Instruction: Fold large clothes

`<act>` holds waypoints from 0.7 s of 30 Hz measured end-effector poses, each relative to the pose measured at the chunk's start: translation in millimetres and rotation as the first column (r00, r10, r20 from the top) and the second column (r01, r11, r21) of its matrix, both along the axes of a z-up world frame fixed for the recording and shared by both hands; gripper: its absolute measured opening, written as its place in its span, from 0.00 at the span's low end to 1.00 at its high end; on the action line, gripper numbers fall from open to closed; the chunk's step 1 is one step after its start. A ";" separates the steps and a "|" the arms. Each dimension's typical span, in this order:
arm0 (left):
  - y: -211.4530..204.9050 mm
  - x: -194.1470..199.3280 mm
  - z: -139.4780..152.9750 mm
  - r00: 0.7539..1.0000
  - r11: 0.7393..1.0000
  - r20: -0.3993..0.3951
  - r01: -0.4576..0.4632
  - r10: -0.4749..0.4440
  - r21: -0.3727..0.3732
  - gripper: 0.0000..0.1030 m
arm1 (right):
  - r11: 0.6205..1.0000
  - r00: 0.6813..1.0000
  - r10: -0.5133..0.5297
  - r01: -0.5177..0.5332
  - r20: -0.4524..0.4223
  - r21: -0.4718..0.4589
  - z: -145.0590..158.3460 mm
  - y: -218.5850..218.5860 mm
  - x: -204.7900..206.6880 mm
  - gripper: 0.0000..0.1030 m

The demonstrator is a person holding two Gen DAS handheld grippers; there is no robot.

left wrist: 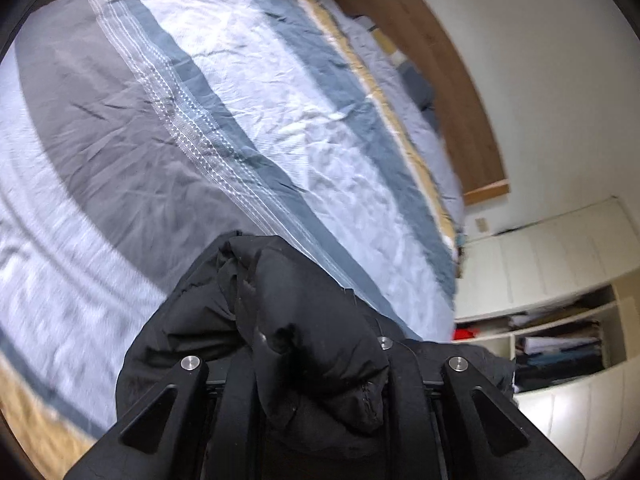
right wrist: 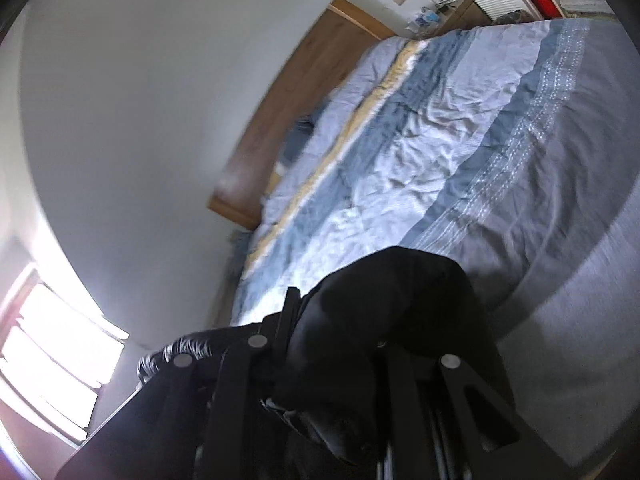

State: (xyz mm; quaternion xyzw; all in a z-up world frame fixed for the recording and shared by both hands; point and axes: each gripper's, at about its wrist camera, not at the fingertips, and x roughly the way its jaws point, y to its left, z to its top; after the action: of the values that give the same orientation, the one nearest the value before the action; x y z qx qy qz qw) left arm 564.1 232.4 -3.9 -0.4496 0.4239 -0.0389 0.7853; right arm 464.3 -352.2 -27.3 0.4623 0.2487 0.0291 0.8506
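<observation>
A black padded jacket (left wrist: 280,300) is bunched up in front of my left gripper (left wrist: 316,344), which is shut on it; the cloth hides the fingertips. In the right wrist view another part of the same black jacket (right wrist: 392,292) drapes over my right gripper (right wrist: 344,332), which is also shut on it. Both grippers hold the jacket above the near part of a bed with a striped duvet (left wrist: 240,120) in grey, blue, white and tan. The rest of the jacket hangs below both views, out of sight.
The striped duvet (right wrist: 440,140) covers the whole bed. A wooden headboard (left wrist: 440,80) stands against a white wall at the far side. White shelves with stacked clothes (left wrist: 560,340) are to the right. A bright window (right wrist: 52,360) shows at lower left in the right wrist view.
</observation>
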 end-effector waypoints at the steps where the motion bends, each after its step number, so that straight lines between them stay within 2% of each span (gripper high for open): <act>1: -0.4 15.0 -10.6 1.000 1.000 -0.019 -0.003 0.003 0.013 0.16 | 1.000 1.000 -0.003 0.002 -0.016 -0.009 -6.0 -1.7 11.7 0.15; 6: -0.7 62.5 -60.2 0.997 0.999 -0.081 -0.012 0.015 0.040 0.20 | 0.997 0.994 -0.006 -0.002 -0.112 -0.073 -42.1 -5.3 65.5 0.15; 11: -2.8 80.5 -110.4 0.995 1.000 -0.095 0.012 -0.014 -0.015 0.21 | 0.997 0.985 0.000 -0.013 -0.174 -0.072 -86.2 -3.7 89.7 0.15; 15: -1.9 81.2 -121.0 0.995 0.998 -0.099 0.015 -0.021 -0.062 0.22 | 0.999 0.984 0.001 -0.009 -0.178 -0.046 -101.1 -3.1 93.1 0.15; 17: 0.6 78.7 -115.9 0.996 0.997 -0.087 0.015 -0.022 -0.082 0.30 | 0.999 0.986 0.002 -0.009 -0.169 -0.039 -98.1 -4.3 91.6 0.20; 18: 0.7 77.3 -110.3 0.997 0.996 -0.068 0.017 -0.023 -0.091 0.41 | 0.999 0.987 0.004 -0.010 -0.160 -0.033 -95.0 -4.9 89.9 0.25; 19: 1.3 75.8 -104.2 0.999 0.995 -0.043 0.017 -0.021 -0.101 0.54 | 1.000 0.989 0.007 -0.011 -0.145 -0.027 -91.1 -4.5 88.0 0.35; 20: 2.4 73.5 -95.4 1.000 0.994 -0.012 0.012 -0.013 -0.113 0.61 | 1.000 0.992 0.011 -0.014 -0.126 -0.020 -85.9 -4.2 85.4 0.42; 21: 4.5 70.8 -87.7 1.000 0.993 0.009 0.004 -0.003 -0.119 0.71 | 1.000 0.994 0.011 -0.013 -0.113 -0.018 -80.4 -3.9 83.7 0.56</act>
State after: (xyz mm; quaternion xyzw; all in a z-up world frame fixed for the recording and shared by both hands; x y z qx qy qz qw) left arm 634.9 236.8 -91.6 -0.4947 0.4182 -0.0677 0.7588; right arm 548.0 -356.2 -107.8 0.4537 0.2996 0.0057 0.8393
